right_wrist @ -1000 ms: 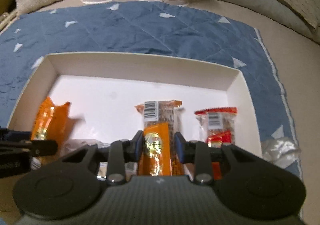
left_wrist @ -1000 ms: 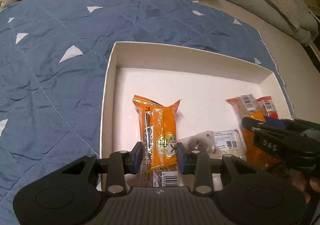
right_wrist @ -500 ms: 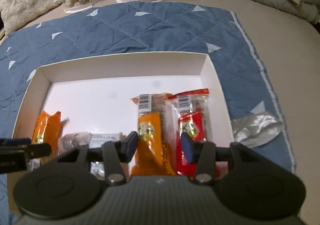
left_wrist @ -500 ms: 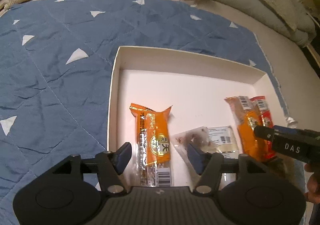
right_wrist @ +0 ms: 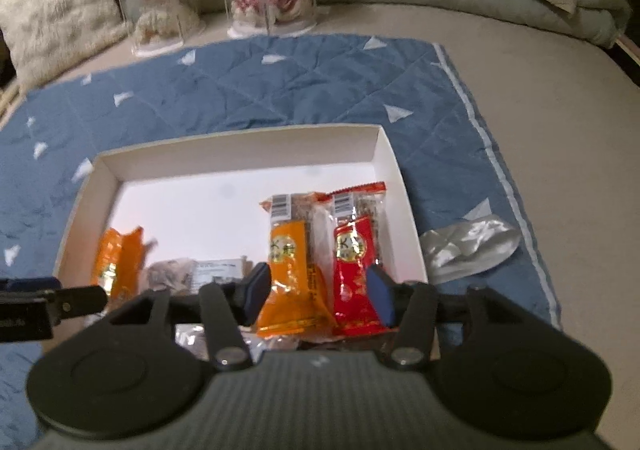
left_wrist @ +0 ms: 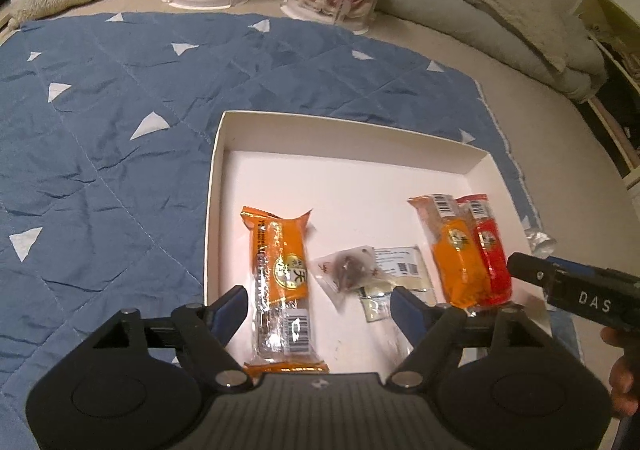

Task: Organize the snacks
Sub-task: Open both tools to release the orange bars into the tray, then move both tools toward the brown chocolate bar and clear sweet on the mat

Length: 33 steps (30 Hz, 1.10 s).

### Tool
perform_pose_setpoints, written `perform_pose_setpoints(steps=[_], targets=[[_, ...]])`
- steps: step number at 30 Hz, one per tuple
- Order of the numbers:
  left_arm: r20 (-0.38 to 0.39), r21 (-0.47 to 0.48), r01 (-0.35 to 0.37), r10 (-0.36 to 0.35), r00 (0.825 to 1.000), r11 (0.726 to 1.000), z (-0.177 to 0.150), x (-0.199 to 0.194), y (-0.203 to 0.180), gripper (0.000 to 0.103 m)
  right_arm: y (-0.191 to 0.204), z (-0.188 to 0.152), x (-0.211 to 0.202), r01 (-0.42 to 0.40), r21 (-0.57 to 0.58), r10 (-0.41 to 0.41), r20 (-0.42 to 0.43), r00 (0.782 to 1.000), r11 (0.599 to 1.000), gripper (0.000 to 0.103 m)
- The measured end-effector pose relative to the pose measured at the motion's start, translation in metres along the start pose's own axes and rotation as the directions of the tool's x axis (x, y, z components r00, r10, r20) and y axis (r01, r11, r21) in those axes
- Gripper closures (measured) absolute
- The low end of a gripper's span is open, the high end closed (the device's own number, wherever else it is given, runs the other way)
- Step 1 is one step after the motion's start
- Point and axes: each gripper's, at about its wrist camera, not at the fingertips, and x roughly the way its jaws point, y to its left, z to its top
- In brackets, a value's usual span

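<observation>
The left gripper (left_wrist: 318, 308) hangs above the near edge of the white box (left_wrist: 348, 128); its jaws are spread and opening, pinching nothing. An orange snack bar (left_wrist: 280, 274) lies flat below them, along the box's left wall. The right gripper (right_wrist: 318, 290) hangs above the near right corner; its jaws are opening, pads clear of the packets. A second orange bar (right_wrist: 288, 262) and a red bar (right_wrist: 354, 254) lie side by side below them, touching, the red one nearest the right wall. Small clear packets (left_wrist: 368, 270) lie between the two orange bars. The box rests on a blue quilted mat (left_wrist: 120, 130). A crumpled silver wrapper (right_wrist: 468, 246) lies on the mat just beside the box's right wall.
</observation>
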Motion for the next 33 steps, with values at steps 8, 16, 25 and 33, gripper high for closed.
perform_pose_setpoints(steps=[8,16,25,33], targets=[[0.05,0.044,-0.019,0.017,0.999,0.999,-0.008,-0.026,0.001,0.006,0.008,-0.012,-0.034,0.003,-0.009,-0.003,0.058,0.998,1.0,0.029],[0.088,0.044,-0.048,0.044,0.995,0.998,-0.011,-0.042,0.015,0.0,0.018,-0.021,-0.054,0.08,-0.024,-0.078,0.08,0.994,0.996,0.001],[0.13,0.043,-0.075,0.069,0.989,0.996,-0.011,-0.059,0.042,0.0,0.031,-0.023,-0.06,0.056,-0.064,-0.049,0.107,0.993,0.996,0.0],[0.142,-0.024,-0.125,0.127,0.982,0.992,-0.009,-0.072,0.082,0.0,0.055,-0.017,-0.053,0.04,-0.092,-0.029,0.118,0.993,0.995,0.0]])
